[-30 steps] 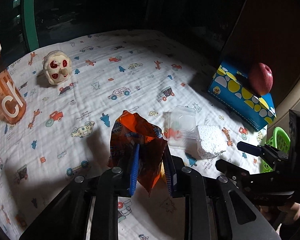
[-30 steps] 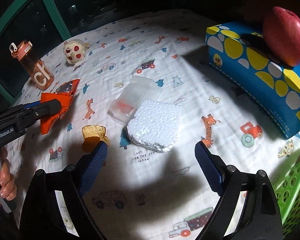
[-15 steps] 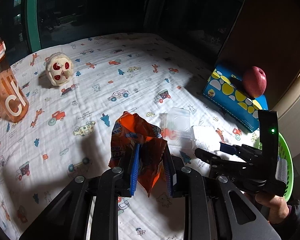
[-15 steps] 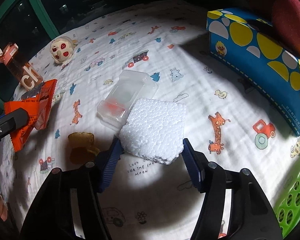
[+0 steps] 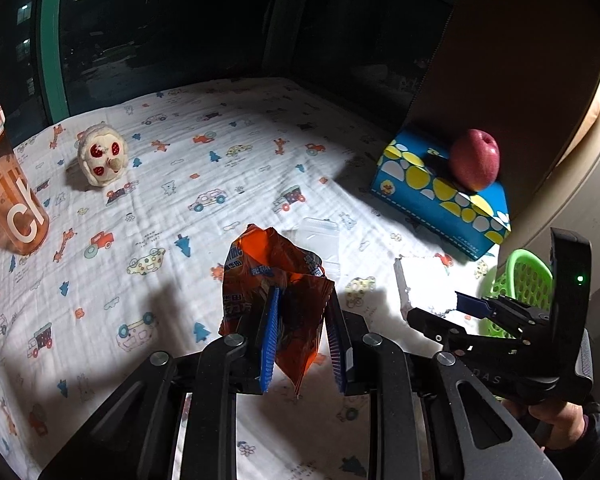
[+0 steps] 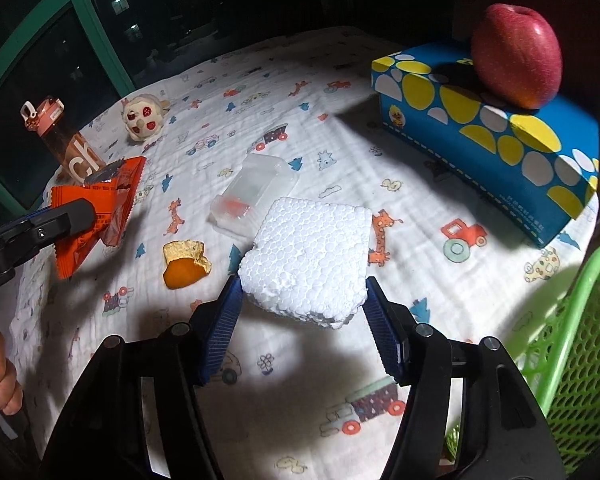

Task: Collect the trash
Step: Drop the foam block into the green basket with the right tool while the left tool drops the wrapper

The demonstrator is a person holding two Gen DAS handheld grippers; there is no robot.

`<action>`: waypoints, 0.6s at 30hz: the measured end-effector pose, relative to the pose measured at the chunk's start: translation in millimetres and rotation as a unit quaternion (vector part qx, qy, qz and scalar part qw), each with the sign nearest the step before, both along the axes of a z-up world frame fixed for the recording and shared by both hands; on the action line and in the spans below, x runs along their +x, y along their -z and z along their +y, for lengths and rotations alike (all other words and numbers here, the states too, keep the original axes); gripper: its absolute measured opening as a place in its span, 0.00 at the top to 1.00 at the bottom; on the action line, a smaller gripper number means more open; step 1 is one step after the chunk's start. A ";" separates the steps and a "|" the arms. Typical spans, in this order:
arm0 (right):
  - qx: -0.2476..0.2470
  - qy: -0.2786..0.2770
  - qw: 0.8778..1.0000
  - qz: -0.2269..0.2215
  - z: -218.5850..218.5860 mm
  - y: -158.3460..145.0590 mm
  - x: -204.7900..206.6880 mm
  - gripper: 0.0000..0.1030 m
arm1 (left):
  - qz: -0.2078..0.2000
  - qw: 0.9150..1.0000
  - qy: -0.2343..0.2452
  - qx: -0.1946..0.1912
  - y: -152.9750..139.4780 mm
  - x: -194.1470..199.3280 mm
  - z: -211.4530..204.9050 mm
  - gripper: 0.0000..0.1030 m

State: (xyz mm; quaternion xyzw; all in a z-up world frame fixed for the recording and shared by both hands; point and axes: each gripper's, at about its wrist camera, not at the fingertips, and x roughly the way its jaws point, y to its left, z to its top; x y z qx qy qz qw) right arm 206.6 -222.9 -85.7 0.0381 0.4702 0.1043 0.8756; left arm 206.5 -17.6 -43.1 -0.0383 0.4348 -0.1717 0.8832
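Printed cloth (image 6: 340, 92) covers the table; left gripper (image 5: 302, 336) pinches an upright orange wrapper (image 5: 276, 280), right gripper (image 6: 300, 320) clamps a flat foam block (image 6: 312, 256) near the green basket (image 6: 580, 340).

The orange water bottle (image 5: 10, 196) at the bed's left edge carries large white letters "ch". The orange snack wrapper (image 5: 276, 280) bears print too small to read.

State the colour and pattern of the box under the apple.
Blue box with yellow and white dots, below the apple; clearest in the right wrist view.
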 end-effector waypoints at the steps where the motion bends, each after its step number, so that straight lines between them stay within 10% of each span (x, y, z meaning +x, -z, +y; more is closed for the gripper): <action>1: 0.001 0.002 1.000 -0.002 -3.2 -3.1 -4.0 0.40 | -0.001 1.000 0.003 0.000 -1.4 -2.4 -3.0 0.79; 18: -0.001 0.056 0.997 -0.045 -81.9 -47.2 -86.7 0.40 | -0.026 0.996 0.082 -0.014 -29.1 -48.2 -82.0 0.79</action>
